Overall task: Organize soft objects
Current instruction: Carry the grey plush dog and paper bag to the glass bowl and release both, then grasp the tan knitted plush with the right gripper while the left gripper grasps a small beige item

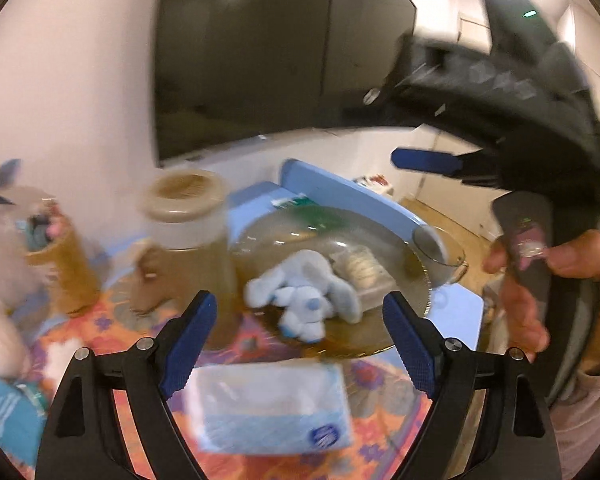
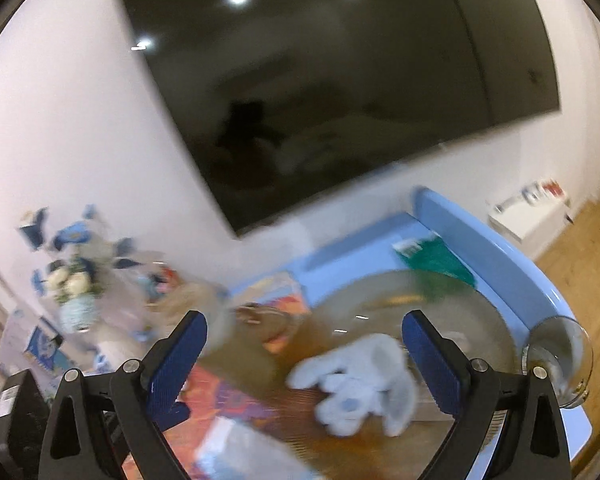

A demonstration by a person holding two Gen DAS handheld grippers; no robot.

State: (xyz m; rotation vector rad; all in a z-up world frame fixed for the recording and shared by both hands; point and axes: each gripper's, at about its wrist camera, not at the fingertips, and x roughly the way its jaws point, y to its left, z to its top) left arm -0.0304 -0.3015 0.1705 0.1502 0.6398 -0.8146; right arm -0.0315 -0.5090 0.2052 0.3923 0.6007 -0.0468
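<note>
While both tongs gape, a fluffy plush bunny (image 1: 300, 296) sprawls on ribbed glass plate (image 1: 412, 280).

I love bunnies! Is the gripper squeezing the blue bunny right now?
No, the blue bunny lies loose on the glass plate, and the right gripper is open, not touching it.

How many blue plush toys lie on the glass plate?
1. The light blue plush toy lies on the amber glass plate, beside a small clear box. The frames are blurred, so something smaller may be hidden behind it.
</note>
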